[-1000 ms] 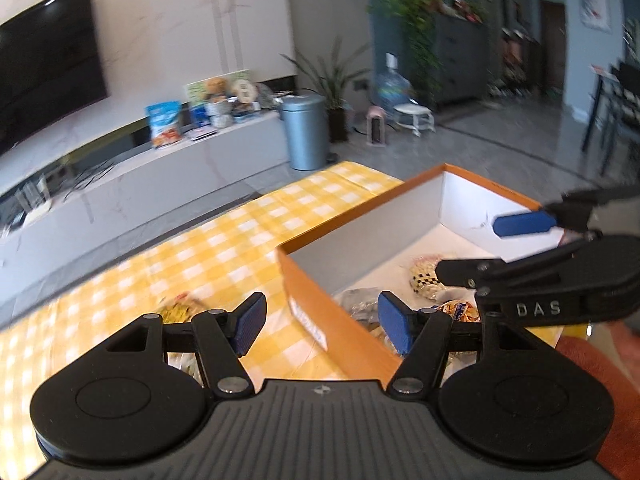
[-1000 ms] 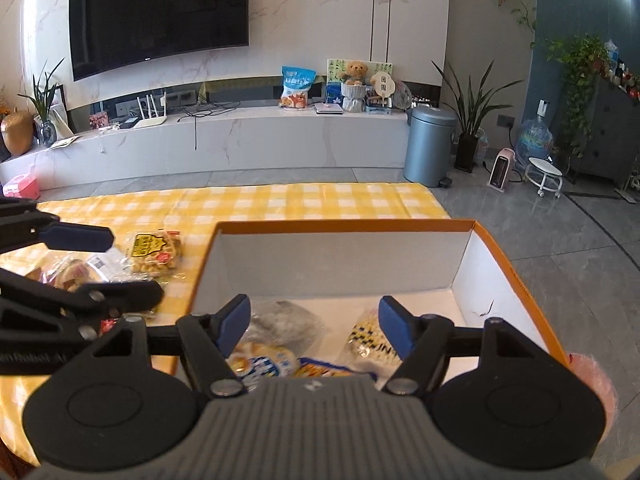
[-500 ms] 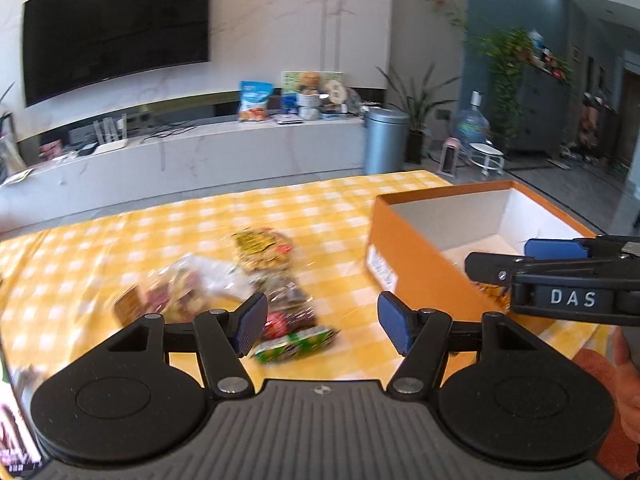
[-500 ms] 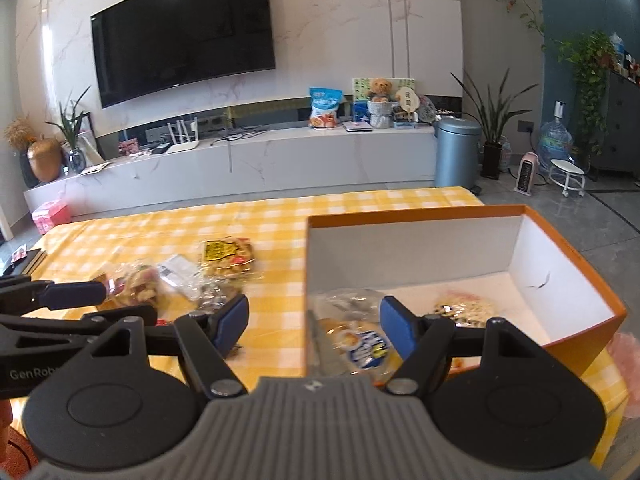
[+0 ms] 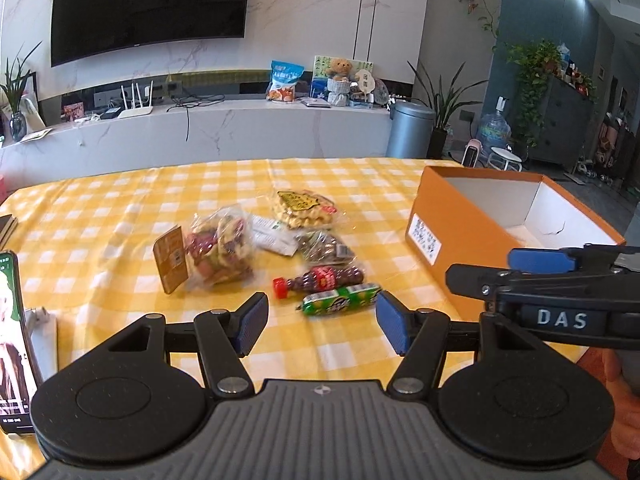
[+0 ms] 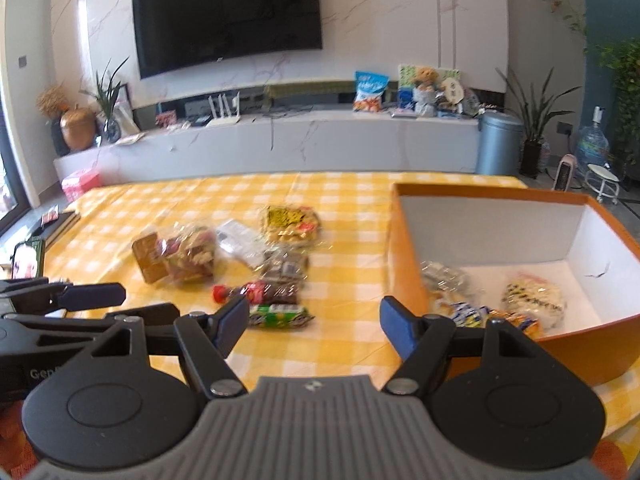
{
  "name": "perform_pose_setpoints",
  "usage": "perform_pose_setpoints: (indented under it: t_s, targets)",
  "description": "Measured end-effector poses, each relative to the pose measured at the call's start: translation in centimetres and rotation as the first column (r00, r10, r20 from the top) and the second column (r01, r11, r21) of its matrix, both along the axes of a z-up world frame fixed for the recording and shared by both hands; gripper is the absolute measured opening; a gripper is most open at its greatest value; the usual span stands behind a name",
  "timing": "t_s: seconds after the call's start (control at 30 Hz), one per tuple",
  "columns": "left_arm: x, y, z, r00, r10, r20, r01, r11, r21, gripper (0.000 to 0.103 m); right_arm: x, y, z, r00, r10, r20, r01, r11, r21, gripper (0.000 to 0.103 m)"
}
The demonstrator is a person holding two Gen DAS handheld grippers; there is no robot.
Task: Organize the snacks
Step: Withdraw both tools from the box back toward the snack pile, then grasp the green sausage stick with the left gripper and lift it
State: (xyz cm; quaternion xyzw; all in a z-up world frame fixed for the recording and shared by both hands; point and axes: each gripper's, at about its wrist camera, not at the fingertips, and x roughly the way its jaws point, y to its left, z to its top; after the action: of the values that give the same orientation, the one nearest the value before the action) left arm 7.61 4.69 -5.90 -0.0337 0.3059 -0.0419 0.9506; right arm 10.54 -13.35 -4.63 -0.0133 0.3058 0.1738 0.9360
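From my left gripper [image 5: 322, 322], jaws apart and empty after closing a little, I see a green snack pack [image 5: 340, 300] just ahead on the yellow tablecloth [image 5: 100, 216].

From my right gripper [image 6: 312, 324], also apart and empty, the orange box [image 6: 404, 264] holds snacks [image 6: 532, 298].

I see a matt checked cloth [image 5: 120, 216] over the surface, glossy crinkled plastic snack bags [image 5: 218, 250], a smooth cardboard box [image 5: 448, 216], and matt black plastic tongs [image 5: 322, 322].
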Motion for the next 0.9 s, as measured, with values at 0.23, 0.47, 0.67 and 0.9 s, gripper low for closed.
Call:
perform_pose_setpoints:
  t_s: [0.23,0.47,0.67,0.9]
  targets:
    - [1.1,0.6,-1.3,0.999,-0.009,-0.046,0.009,1.000,-0.002,0.073,1.8,2.1,-1.7,0.996,0.072,-0.047,-0.074,0.997,-0.036,0.055]
    - [3.6,-0.2,-2.1,0.993,-0.102,-0.066,0.105,0.993,0.057,0.061,5.3,2.9,-3.1,0.989,0.082,-0.125,-0.088,0.995,-0.048,0.037]
    - [6.5,-1.1,-3.3,0.975,-0.202,-0.094,0.212,0.971,0.108,0.060,7.7,3.4,-4.5,0.985,0.078,-0.156,-0.091,0.993,-0.076,0.030]
    - [8.8,-2.2,-5.0,0.954,-0.269,-0.134,0.290,0.940,0.180,0.060,9.7,4.0,-5.9,0.982,0.075,-0.172,-0.092,0.991,-0.093,0.025]
